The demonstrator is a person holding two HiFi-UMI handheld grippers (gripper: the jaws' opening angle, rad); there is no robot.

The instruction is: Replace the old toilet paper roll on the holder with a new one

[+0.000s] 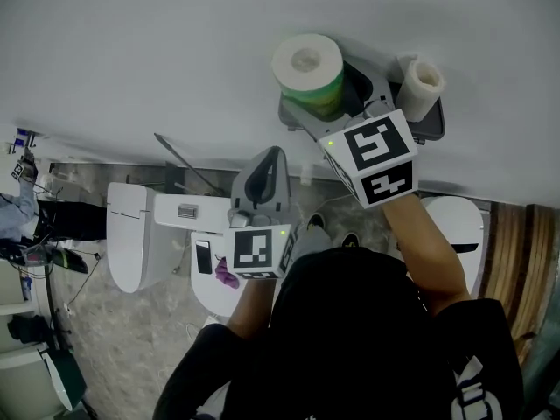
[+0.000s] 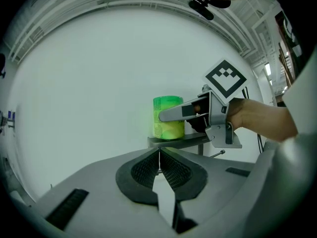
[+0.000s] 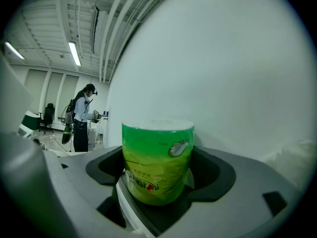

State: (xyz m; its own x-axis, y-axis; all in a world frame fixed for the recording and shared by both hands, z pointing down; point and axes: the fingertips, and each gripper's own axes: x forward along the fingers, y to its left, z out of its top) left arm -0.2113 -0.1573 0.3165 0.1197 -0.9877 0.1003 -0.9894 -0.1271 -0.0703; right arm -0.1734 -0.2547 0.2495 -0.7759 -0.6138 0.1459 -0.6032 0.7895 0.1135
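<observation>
Jaws of left gripper [image 2: 159, 156] together, of right gripper [image 1: 335, 103] wide apart.

Green-wrapped roll [image 1: 308, 73] stands upright on the left end of the grey wall shelf [image 1: 291, 114], right tongs [image 1: 348, 94] reaching in at its right side, a smaller unwrapped roll [image 1: 421, 84] at the shelf's right end, left tongs [image 1: 267, 169] nearer, well apart, above a white toilet [image 1: 131, 234].

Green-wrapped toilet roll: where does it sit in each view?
Head view: green-wrapped roll top centre, against the white wall.
Left gripper view: roll at centre, standing on the grey shelf.
Right gripper view: roll at centre, between the right gripper's open jaws.
Shared landmark: the white wall behind it.
</observation>
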